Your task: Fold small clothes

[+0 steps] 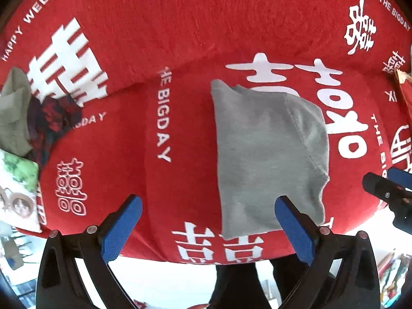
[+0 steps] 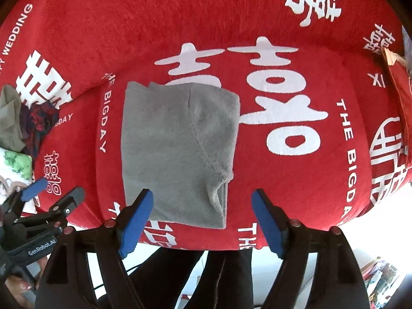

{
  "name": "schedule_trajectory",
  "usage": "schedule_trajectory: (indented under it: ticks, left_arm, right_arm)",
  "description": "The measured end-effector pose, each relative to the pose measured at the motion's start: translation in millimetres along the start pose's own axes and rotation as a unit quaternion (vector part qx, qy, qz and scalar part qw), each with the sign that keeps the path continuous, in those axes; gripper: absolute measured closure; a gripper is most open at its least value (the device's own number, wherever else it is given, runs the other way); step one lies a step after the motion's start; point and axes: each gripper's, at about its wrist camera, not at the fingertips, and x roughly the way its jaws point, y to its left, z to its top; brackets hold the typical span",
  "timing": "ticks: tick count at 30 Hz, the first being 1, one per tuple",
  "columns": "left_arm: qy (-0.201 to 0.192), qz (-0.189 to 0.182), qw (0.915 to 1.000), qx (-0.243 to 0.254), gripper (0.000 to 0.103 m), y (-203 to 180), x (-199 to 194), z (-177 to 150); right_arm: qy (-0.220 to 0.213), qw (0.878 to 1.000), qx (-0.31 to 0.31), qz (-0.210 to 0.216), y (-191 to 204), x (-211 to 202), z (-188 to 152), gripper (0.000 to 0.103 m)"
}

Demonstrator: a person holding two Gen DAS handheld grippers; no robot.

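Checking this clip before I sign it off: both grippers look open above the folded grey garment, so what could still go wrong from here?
1. The grey garment has a loose flap at its near right corner; on the soft red cover the fold may spring open.
2. It lies near the cushion's front edge, so a nudge could slide it off.
3. The left gripper and right gripper hang close together and could bump when reaching for the clothes pile.

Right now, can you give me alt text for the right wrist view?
A folded grey garment lies flat on a red cover with white lettering, released. The right claw hangs open above its near edge. The left claw, also open, shows at lower left, with more clothes piled at far left.
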Motion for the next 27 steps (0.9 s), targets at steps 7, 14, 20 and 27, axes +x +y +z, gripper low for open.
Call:
schedule_trajectory:
  ticks: [7, 14, 20, 27]
  left_arm:
    - [0.012, -0.028, 0.9993, -0.021, 0.0, 2.4, -6.0, -0.8]
    - [0.013, -0.037, 0.9988, -0.028, 0.0, 1.5, -10.4, -0.5]
    - [0.018, -0.041, 0.9983, -0.038, 0.0, 4.3, -10.3, 0.1]
    - [0.019, -0.036, 0.9985, -0.038, 0.0, 4.1, -9.3, 0.5]
  right_arm:
    - [-0.007, 1.0, 0.009, -0.022, 0.3, -6.8, -0.9, 0.018]
    - [-0.005, 1.0, 0.015, -0.018, 0.8, -8.6, -1.8, 0.018]
    - [-0.005, 1.0, 0.013, -0.019, 3.1, -9.2, -2.1, 0.018]
    - [-0.003, 1.0, 0.014, -0.023, 4.0, -8.7, -2.6, 0.018]
